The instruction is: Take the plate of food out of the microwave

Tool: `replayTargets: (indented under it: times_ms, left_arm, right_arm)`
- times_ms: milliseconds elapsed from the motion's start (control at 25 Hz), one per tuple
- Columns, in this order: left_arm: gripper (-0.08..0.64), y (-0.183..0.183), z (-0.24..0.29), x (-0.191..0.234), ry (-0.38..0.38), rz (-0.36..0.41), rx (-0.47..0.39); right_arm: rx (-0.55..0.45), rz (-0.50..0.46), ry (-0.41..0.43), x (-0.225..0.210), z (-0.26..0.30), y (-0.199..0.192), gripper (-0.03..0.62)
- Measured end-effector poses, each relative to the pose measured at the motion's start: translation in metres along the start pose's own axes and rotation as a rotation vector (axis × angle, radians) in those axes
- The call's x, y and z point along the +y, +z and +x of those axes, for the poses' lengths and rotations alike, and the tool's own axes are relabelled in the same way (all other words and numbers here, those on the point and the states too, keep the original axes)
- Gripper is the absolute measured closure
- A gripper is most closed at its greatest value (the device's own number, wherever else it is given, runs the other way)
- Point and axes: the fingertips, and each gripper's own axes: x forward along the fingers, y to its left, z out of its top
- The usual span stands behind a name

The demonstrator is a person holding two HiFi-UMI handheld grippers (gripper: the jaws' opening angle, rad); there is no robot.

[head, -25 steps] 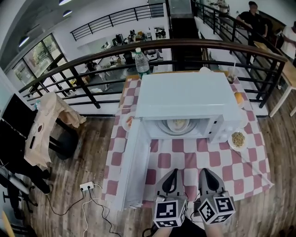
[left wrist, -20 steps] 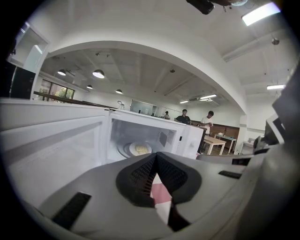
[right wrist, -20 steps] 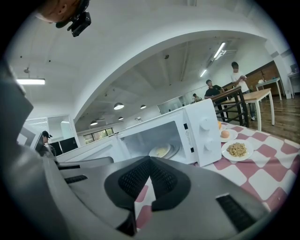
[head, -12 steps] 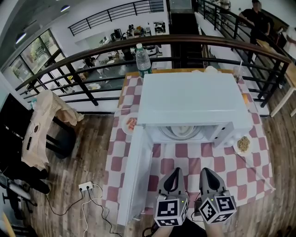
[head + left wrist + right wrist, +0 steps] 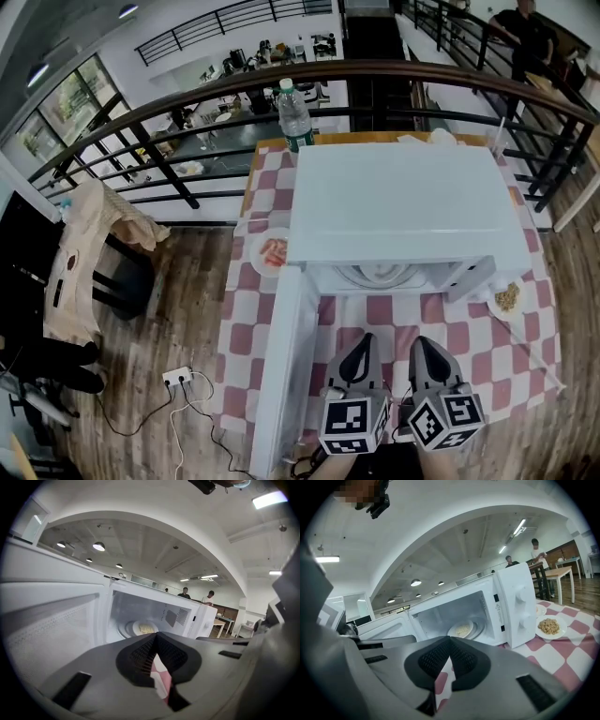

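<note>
- Sitting inside the open microwave [image 5: 403,211], the plate of food [image 5: 462,630] is untouched
- Left gripper [image 5: 156,635] and right gripper [image 5: 450,639] hover before it, jaws pressed together, empty

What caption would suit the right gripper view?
Shut claw faces the open microwave, plate of food inside.

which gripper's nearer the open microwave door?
Left. In the head view the left gripper sits just beside the door; the right gripper is on the left one's far side, farther from the door.
</note>
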Motion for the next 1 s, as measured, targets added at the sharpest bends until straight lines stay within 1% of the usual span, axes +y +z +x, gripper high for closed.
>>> replayTargets:
  times_ms: [200, 360, 560, 760, 880, 1000]
  left_arm:
    - [0.545, -0.009, 0.004, 0.005, -0.003, -0.017, 0.026]
    - [0.545, -0.02, 0.009, 0.012, 0.004, -0.043, 0.049]
    - [0.545, -0.026, 0.017, 0.015, 0.021, -0.059, 0.067]
    - [0.545, -0.033, 0.026, 0.019, 0.051, -0.116, 0.083]
    - [0.546, -0.037, 0.036, 0.021, 0.066, -0.174, 0.097]
    - [0.546, -0.04, 0.046, 0.022, 0.078, -0.213, 0.104]
  right_arm:
    - [0.025, 0.008, -0.007, -0.003, 0.01, -0.009, 0.6]
    - [0.04, 0.015, 0.0, -0.004, 0.018, -0.014, 0.6]
    - [0.06, 0.02, 0.006, -0.01, 0.025, -0.017, 0.6]
    - [0.085, 0.026, 0.027, -0.016, 0.035, -0.017, 0.6]
    - [0.092, 0.023, 0.054, -0.021, 0.044, -0.017, 0.6]
    - [0.112, 0.013, 0.076, -0.027, 0.052, -0.02, 0.6]
